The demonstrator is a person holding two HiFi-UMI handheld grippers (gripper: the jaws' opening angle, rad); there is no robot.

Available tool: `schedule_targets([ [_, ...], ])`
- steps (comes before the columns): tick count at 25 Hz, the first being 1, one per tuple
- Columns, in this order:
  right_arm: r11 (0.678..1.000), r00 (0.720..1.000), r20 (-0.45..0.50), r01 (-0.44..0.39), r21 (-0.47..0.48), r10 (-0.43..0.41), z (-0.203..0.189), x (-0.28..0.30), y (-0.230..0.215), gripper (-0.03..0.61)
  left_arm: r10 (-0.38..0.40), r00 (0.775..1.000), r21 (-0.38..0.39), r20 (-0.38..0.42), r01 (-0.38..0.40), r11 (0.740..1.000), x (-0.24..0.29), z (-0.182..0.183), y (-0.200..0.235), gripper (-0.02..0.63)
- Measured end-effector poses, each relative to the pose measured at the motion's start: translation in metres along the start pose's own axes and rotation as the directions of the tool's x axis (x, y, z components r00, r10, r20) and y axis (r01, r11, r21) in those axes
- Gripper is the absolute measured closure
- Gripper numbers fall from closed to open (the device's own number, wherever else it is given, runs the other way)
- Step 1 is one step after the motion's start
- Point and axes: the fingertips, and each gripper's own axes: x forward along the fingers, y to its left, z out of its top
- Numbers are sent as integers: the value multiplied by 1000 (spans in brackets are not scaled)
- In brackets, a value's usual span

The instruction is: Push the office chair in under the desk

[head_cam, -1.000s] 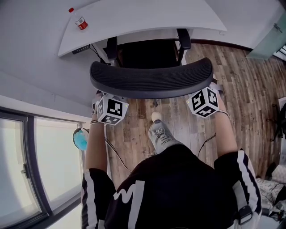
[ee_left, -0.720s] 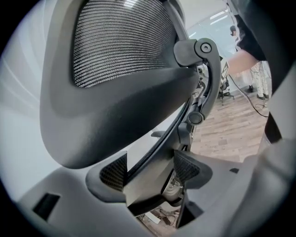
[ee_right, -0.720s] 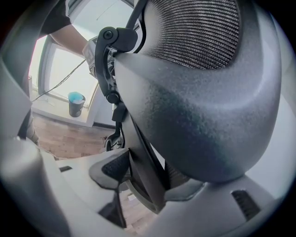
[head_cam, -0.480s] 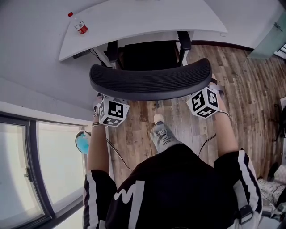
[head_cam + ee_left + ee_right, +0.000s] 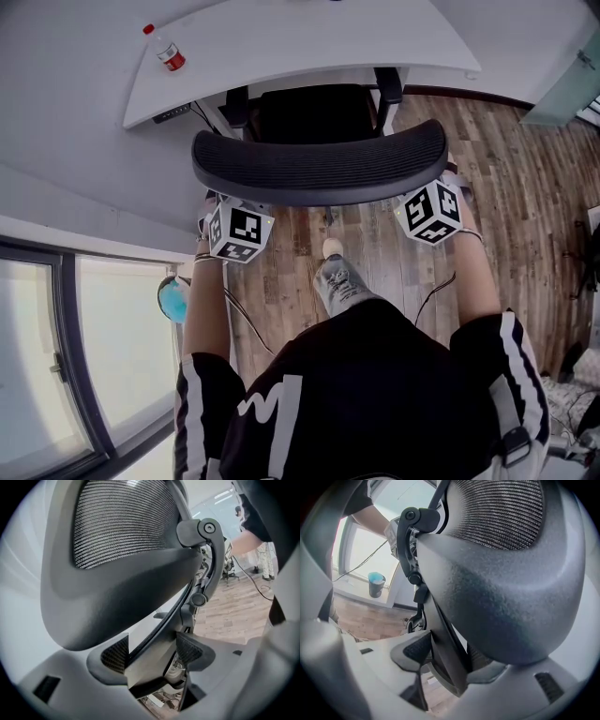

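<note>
The black office chair shows its curved mesh back (image 5: 319, 167) from above, with the seat (image 5: 314, 112) and armrests partly under the white desk (image 5: 309, 42). My left gripper (image 5: 152, 653) is shut on the back's left frame bar, which runs between its ribbed pads (image 5: 115, 653). My right gripper (image 5: 447, 656) is shut on the right frame bar in the same way. In the head view only the marker cubes (image 5: 237, 232) (image 5: 429, 211) show below the back's edge; the fingertips are hidden under it.
A small bottle (image 5: 167, 49) stands on the desk's left end. A blue bin (image 5: 172, 295) sits by the wall and window at the left. The person's shoe (image 5: 339, 281) rests on the wooden floor behind the chair, with cables trailing nearby.
The view has shifted slightly. The chair back and both grippers keep the same places relative to each other and to the desk.
</note>
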Motion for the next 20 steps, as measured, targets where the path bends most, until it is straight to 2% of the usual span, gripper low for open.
schedule_targets([
  [20,1000,1000,16,5,-15,-5,-3,28,-24,331,9,1000,-1,6,-9,1000,29,-2,20,295],
])
